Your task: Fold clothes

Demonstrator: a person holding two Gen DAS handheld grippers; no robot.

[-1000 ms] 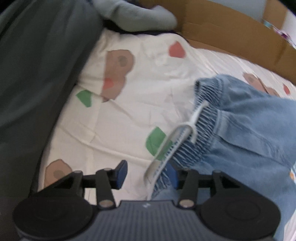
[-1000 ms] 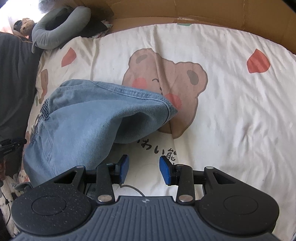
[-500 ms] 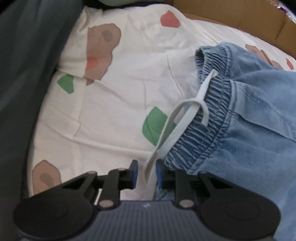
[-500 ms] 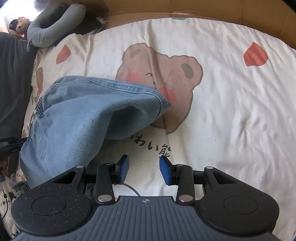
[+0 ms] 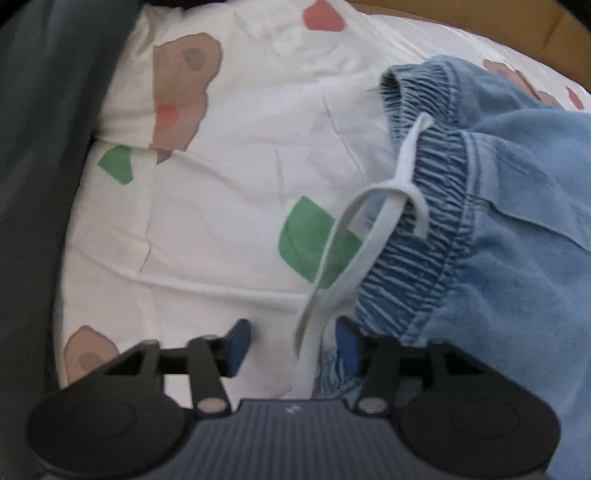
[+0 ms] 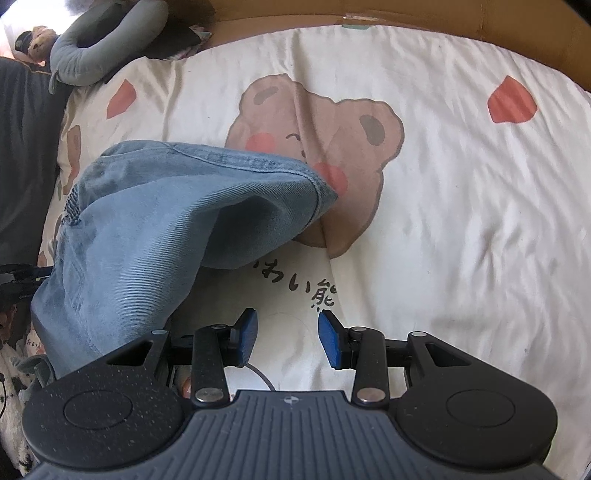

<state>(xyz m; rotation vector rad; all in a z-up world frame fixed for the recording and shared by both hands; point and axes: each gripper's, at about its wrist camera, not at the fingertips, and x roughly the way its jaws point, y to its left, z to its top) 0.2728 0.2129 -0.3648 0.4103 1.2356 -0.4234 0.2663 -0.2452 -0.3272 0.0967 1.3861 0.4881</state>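
Denim trousers [image 5: 517,229] lie rumpled on bedsheet [image 5: 229,192], waistband end by left gripper [image 5: 291,345]; its jaws opening, drawstring [image 5: 373,229] loose between them. Right gripper [image 6: 288,338] parted, empty, near hem. Step: re-gripping; next needs firm waistband pinch.

Light blue denim trousers [image 6: 155,221] with a darker blue gathered waistband [image 5: 428,221] and a white drawstring [image 5: 373,225]. Cream bed sheet [image 6: 443,206] printed with brown bears having pink cheeks, red and green patches, and black characters. Grey pillow [image 6: 103,40] is seen at upper left. Brown cardboard [image 6: 443,14] borders the sheet. Blue pads are borne on black fingers [image 6: 243,336].
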